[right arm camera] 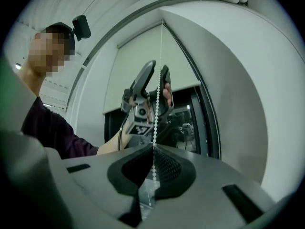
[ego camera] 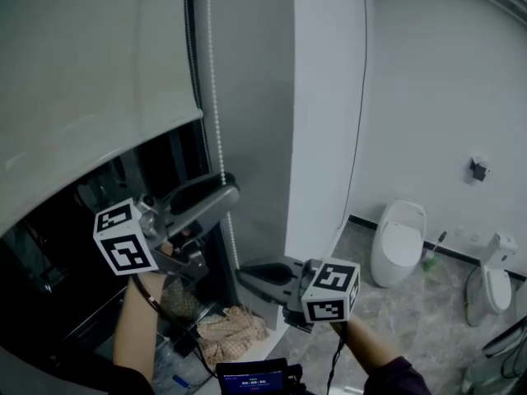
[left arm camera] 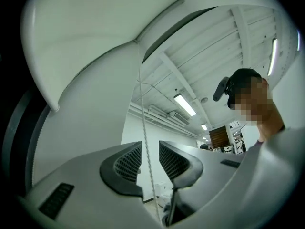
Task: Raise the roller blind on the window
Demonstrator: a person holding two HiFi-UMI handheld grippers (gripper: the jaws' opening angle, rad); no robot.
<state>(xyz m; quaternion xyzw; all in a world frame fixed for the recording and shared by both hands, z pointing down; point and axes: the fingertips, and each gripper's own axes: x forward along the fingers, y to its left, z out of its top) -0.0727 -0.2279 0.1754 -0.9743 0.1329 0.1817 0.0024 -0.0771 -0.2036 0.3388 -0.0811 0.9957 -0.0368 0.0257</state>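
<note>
We see the bead chain point(ego camera: 216, 97) hanging vertical beside the partly-down roller blind point(ego camera: 90, 72), right gripper point(right arm camera: 153, 149) pinched on it low, left gripper point(left arm camera: 150, 152) higher, jaws narrowly apart around it.

To my right: white toilet point(ego camera: 398, 241) on marble floor point(ego camera: 412, 332) | brush point(ego camera: 431, 253) just beside it | second toilet point(ego camera: 494, 285) farther right | below me: crumpled cloth point(ego camera: 233, 327) | lit screen point(ego camera: 253, 378) at bottom edge
</note>
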